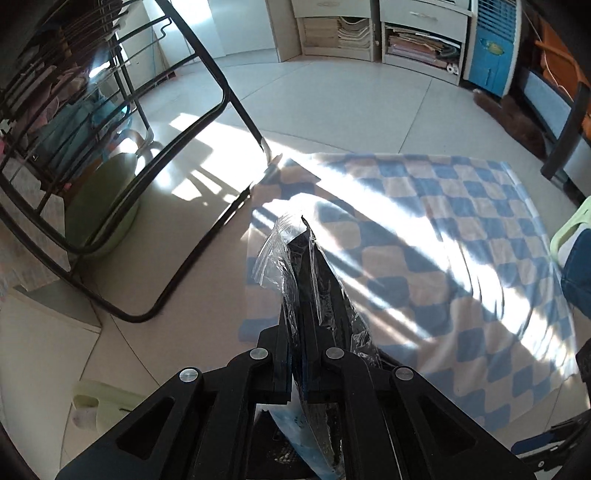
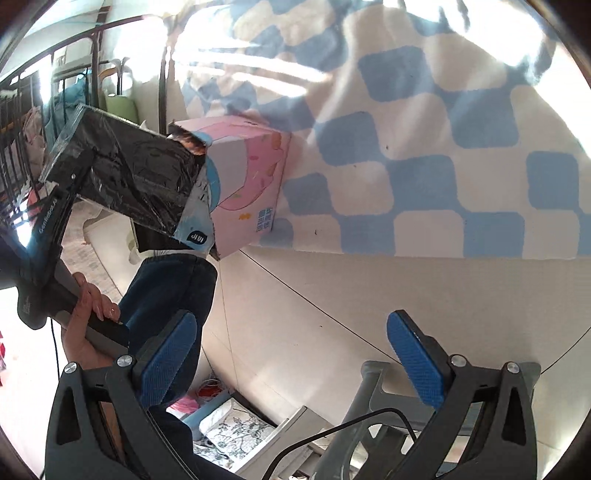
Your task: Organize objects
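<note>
My left gripper (image 1: 301,266) is shut on a flat black packet (image 1: 332,295) wrapped in clear plastic, above a blue-and-beige checked rug (image 1: 443,240). In the right wrist view the same packet (image 2: 125,173) slants down to the torn open end of a pink carton (image 2: 247,184) at the rug's (image 2: 424,147) near edge. I cannot tell whether its tip is inside. The left gripper (image 2: 79,166) clamps the packet's upper end, with a person's hand (image 2: 88,306) on its handle. My right gripper (image 2: 291,332) hangs open over bare floor, nothing between its blue pads (image 2: 413,362).
A black metal frame (image 1: 207,74) stands on the left with a green stool (image 1: 103,206) behind it. Shelves of stacked papers (image 1: 417,33) and a blue-and-white cooler (image 1: 491,44) line the far wall. A blue trouser leg (image 2: 170,288) and an open drawer of patterned cloth (image 2: 236,432) lie near.
</note>
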`<state>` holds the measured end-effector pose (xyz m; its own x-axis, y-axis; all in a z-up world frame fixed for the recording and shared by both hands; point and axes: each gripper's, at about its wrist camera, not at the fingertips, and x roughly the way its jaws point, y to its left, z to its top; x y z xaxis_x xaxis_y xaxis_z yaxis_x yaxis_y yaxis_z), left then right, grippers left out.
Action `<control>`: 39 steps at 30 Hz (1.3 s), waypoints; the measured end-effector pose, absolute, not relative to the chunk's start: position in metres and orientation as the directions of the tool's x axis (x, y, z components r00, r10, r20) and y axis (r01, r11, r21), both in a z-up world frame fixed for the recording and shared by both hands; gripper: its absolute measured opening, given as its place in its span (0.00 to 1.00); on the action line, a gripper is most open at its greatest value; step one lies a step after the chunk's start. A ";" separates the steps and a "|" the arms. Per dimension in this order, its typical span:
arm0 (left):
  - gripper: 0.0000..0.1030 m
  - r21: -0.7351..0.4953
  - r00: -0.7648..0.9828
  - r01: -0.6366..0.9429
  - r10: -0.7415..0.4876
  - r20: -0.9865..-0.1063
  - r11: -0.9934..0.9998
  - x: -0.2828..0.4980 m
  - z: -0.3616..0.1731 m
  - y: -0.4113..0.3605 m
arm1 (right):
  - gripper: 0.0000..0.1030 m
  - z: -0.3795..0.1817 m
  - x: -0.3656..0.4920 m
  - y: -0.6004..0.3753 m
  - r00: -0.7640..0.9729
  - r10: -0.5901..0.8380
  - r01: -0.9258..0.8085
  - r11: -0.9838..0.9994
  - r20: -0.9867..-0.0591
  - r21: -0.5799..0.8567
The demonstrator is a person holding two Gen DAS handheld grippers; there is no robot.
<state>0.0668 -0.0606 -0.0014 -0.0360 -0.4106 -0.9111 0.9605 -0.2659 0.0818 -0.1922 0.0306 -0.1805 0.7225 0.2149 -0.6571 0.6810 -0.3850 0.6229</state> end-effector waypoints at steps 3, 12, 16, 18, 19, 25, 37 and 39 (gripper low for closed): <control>0.00 0.025 -0.063 0.967 -0.334 -0.941 -0.255 0.058 -0.023 -0.048 | 1.00 -0.185 -0.193 0.028 0.710 0.226 0.693 -0.390 -0.666 0.606; 0.41 -0.204 -0.204 0.977 0.015 -0.979 -0.057 0.058 -0.056 -0.041 | 1.00 -0.175 -0.174 0.018 0.609 0.229 0.788 -0.281 -0.759 0.548; 0.66 -0.207 -0.207 0.977 -0.017 -0.978 0.053 0.068 -0.031 -0.031 | 1.00 -0.174 -0.170 0.015 0.562 0.237 0.823 -0.257 -0.792 0.507; 0.81 -0.224 -0.221 0.971 -0.034 -0.975 0.089 0.070 -0.017 -0.028 | 1.00 -0.176 -0.171 0.015 0.555 0.228 0.826 -0.265 -0.800 0.498; 0.81 -0.223 -0.219 0.970 -0.051 -0.974 0.096 0.070 -0.008 -0.024 | 1.00 -0.176 -0.172 0.015 0.552 0.223 0.827 -0.270 -0.804 0.493; 0.81 -0.072 -0.064 0.997 -0.228 -0.971 0.027 0.046 0.062 -0.004 | 1.00 -0.167 -0.176 0.015 0.515 0.193 0.849 -0.250 -0.835 0.466; 0.81 -0.075 -0.027 0.986 -0.292 -0.956 0.152 0.038 0.109 0.064 | 1.00 -0.138 -0.172 0.008 0.432 0.093 0.896 -0.152 -0.897 0.416; 0.81 -0.083 -0.028 0.979 -0.278 -0.960 0.187 0.043 0.110 0.065 | 1.00 -0.129 -0.168 0.005 0.419 0.063 0.905 -0.110 -0.906 0.411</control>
<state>0.0432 0.0651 0.1096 -0.0280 -0.2777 -0.9603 0.9789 0.1870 -0.0826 -0.1678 0.0052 -0.1293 0.4191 0.0633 -0.9057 0.9050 -0.1098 0.4110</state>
